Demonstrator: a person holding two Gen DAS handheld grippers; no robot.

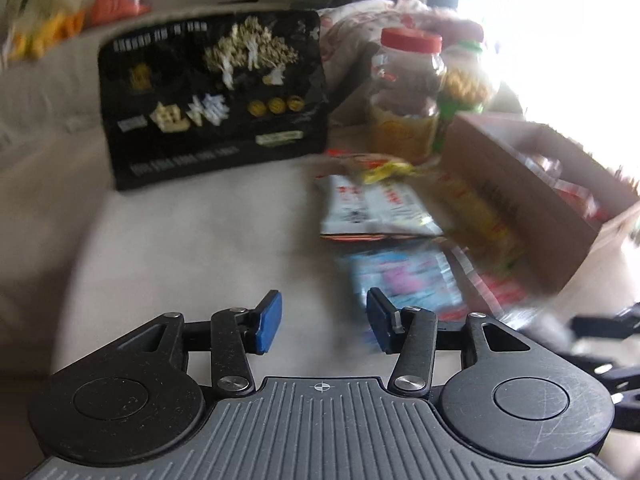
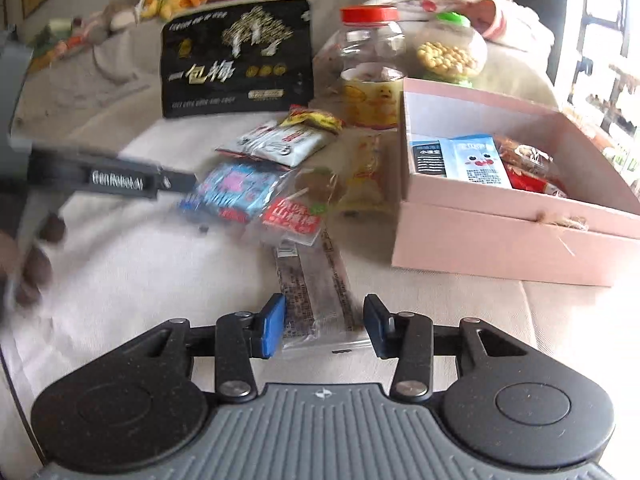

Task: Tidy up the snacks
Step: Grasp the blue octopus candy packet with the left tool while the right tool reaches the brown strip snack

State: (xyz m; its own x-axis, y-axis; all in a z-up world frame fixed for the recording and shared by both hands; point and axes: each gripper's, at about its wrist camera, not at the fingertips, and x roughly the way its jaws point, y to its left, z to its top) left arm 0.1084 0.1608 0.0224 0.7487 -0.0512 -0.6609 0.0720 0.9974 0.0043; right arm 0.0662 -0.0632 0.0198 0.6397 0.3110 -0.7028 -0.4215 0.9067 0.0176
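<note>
The right claw (image 2: 324, 326) is seen spread wide, with its blue pads (image 2: 273, 330) on either side of a long clear packet with brown print (image 2: 312, 292). The packet lies flat on the pale cloth-covered surface (image 2: 140, 264), and no pad is seen touching it.

The left claw (image 1: 324, 322) is also spread wide and nothing is held in it. In the left wrist view it hangs over the pale surface (image 1: 180, 240), just beside a blue and pink snack packet (image 1: 404, 280). That view is badly blurred.

In the right wrist view, the left claw's dark finger (image 2: 116, 178) is seen from the side, and its tip is near the blue and pink snack packet (image 2: 236, 188). A white snack packet (image 2: 280, 142) lies just behind the blue one, and a red and clear packet (image 2: 296, 216) lies beside it.

An open pink cardboard box (image 2: 500, 236) sits to the right of the loose packets. A blue and white packet (image 2: 476, 160) and red packets (image 2: 528, 180) are seen inside it.

A big black bag with gold print (image 2: 236, 56) stands at the back. A clear plastic jar with a red lid (image 2: 372, 64) and a jar with a green lid (image 2: 452, 48) stand beside it.
</note>
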